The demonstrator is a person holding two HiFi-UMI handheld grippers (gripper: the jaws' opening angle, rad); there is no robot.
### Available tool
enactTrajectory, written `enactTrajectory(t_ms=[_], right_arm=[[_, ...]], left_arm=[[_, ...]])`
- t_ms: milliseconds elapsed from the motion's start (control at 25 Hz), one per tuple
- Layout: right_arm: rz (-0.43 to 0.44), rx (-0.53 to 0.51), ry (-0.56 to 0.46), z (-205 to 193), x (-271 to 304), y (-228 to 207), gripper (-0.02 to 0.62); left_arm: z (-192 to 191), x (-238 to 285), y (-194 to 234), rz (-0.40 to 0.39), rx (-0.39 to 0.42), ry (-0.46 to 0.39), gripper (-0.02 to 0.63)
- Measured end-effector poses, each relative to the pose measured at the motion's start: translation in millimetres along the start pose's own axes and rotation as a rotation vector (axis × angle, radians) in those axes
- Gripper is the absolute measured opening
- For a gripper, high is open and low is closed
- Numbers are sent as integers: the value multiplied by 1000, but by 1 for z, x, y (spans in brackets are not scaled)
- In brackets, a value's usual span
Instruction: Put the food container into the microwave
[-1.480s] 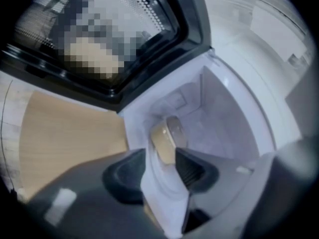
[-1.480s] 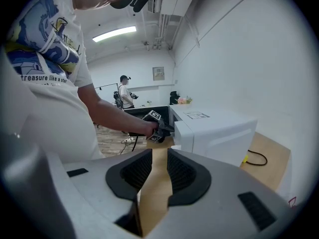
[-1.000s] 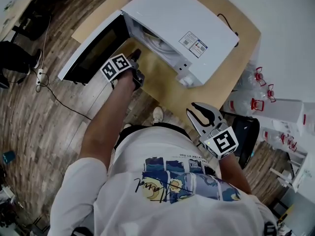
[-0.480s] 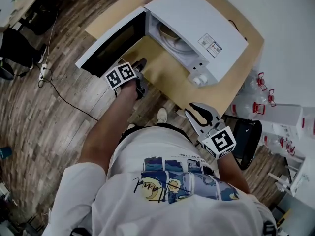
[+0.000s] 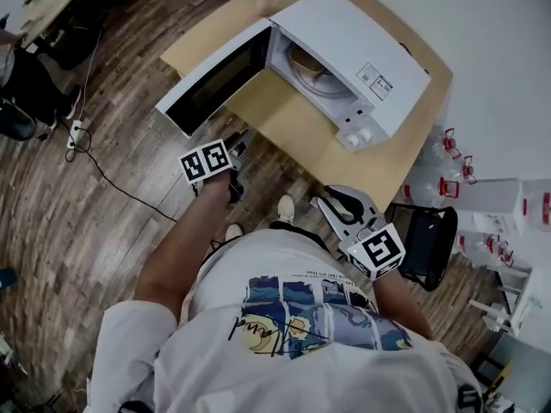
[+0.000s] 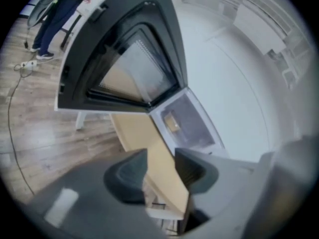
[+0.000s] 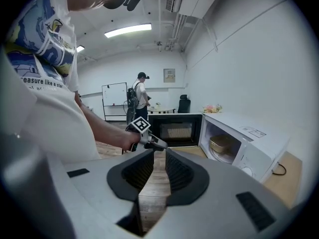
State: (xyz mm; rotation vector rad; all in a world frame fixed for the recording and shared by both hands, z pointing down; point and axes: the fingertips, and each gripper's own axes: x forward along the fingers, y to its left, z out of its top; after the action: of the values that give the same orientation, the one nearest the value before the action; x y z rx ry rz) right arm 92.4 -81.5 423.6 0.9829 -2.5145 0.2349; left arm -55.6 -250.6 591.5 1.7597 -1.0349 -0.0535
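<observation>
- The food container [image 7: 221,144] already sits inside the microwave [image 5: 362,41], low in the open cavity. It lies well ahead of both pairs of fingers and touches neither, so the placing itself looks done.
- The left gripper [image 6: 160,171] has its fingers partly spread and holds nothing. Only the edge of the wooden table [image 5: 301,136] shows through the gap between them.
- The microwave door [image 5: 215,80] is swung wide open. It lies beyond the left fingertips, up and to their left, and is not touched.
- The right gripper [image 7: 154,171] has its fingers parted by a narrow gap and is also empty. Only the wood floor [image 5: 86,231] shows between them, and the microwave stands off to the right of their tips, well apart.
- What seems left is closing the door, if the task wants that. The left fingers are the nearer pair for it.
</observation>
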Motion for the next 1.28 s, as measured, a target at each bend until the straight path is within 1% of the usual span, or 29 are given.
enactTrajectory(t_ms=[280,440,560,680,760,920,1000,1160,1280], right_arm=[[-46,3,1,0,6,40,41],[-65,-6,-6,2,12,67,28],[-80,-3,-6,-1,13,81,24],[-92,4,-4,-2,14,93,21],[-87,8,-4,-3,14,102,18],[-78,5,-5,1,14,114,15],[-78,1,-4,3,14,119,15],[-79,-8,-8,7,13,128,14],[-91,-3,-3,6,11,131,12]], left_arm=[[-18,-63,-1,-66,75,39,160],[-20,-101,-8,-126,155,47,151],[-25,-129,-12,-158,222,53,118],[-29,-153,-13,-166,281,56,69],[-34,-168,-16,-179,316,60,51],[-43,-192,-29,-228,400,74,10],[-48,-202,-35,-251,442,87,9],[-53,-214,-47,-296,479,94,8],[-56,-220,-54,-316,519,100,8]])
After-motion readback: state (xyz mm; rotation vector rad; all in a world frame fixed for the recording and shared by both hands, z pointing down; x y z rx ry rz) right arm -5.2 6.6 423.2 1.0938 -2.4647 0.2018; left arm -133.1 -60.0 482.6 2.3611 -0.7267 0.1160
